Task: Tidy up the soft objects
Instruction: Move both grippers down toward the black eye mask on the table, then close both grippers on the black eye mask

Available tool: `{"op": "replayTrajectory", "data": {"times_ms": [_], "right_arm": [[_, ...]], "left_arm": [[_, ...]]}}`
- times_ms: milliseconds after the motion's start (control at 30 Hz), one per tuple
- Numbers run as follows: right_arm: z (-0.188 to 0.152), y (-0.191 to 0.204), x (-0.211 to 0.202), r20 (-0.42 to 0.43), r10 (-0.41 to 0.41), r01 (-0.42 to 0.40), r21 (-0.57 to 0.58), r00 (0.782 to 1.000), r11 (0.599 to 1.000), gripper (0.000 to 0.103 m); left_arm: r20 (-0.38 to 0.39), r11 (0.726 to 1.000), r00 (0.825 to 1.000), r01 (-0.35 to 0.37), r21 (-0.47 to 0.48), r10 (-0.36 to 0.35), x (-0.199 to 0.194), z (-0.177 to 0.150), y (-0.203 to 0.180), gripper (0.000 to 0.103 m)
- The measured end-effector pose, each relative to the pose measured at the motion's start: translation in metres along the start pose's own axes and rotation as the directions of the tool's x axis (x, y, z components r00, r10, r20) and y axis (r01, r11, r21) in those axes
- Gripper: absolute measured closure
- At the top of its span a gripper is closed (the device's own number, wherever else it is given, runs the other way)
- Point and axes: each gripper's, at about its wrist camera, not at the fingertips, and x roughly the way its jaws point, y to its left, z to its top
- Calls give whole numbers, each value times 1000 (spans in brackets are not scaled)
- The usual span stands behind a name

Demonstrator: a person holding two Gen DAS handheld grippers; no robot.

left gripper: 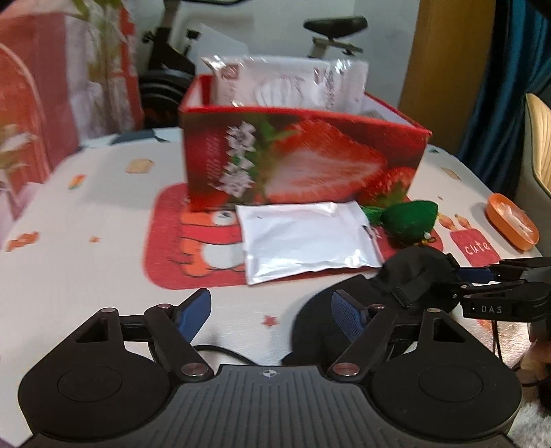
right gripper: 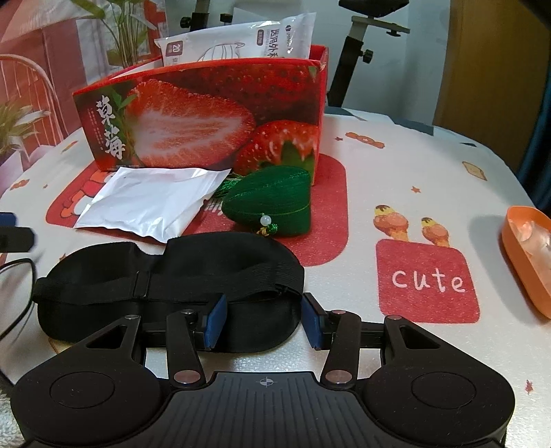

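A black sleep mask (right gripper: 165, 275) lies on the tablecloth; its right end sits between the fingers of my right gripper (right gripper: 263, 320), which is open around it without closing. In the left wrist view the mask (left gripper: 406, 275) lies at the right, and my left gripper (left gripper: 272, 310) is open and empty beside it. A silver-white pouch (left gripper: 303, 237) (right gripper: 148, 203) and a green stuffed sachet (left gripper: 409, 217) (right gripper: 272, 203) lie in front of a red strawberry box (left gripper: 296, 158) (right gripper: 193, 117). A white packet (left gripper: 286, 82) (right gripper: 241, 38) stands in the box.
An orange dish (right gripper: 527, 255) (left gripper: 509, 220) sits at the table's right edge. A black cable (right gripper: 17, 293) lies left of the mask. An exercise bike (left gripper: 330, 31) and a red patterned panel (left gripper: 41, 93) stand behind the table.
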Motion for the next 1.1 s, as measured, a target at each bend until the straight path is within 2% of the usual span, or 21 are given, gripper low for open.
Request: {"op": "replayTrajectory", "data": {"times_ms": [200, 267, 333, 367, 433, 567, 933, 1100], "right_arm": [[0, 0, 0, 2, 2, -2, 2, 1000, 1000, 59], [0, 0, 0, 4, 5, -5, 6, 1000, 1000, 59], [-1, -2, -1, 6, 7, -7, 10, 1000, 1000, 59], [-1, -2, -1, 7, 8, -8, 13, 1000, 1000, 59], [-1, -3, -1, 8, 12, -12, 16, 1000, 1000, 56], [-4, 1, -2, 13, 31, -31, 8, 999, 1000, 49], [-1, 7, 0, 30, 98, -98, -8, 995, 995, 49], [3, 8, 6, 42, 124, -123, -11, 991, 992, 47]], "left_arm": [[-92, 998, 994, 65, 22, -63, 33, -2, -12, 26], [-131, 997, 990, 64, 41, -58, 42, -6, -17, 37], [-167, 997, 985, 47, 61, -37, 49, -11, -20, 43], [-156, 997, 987, 42, 72, -30, 49, -14, -22, 57], [-140, 996, 989, 49, 78, -38, 47, -16, -22, 76], [-115, 996, 993, 5, 84, 5, 46, -15, -21, 78], [-60, 989, 992, -104, 108, 111, 49, -8, -19, 78], [-38, 985, 987, -154, 82, 158, 50, -9, -13, 78]]}}
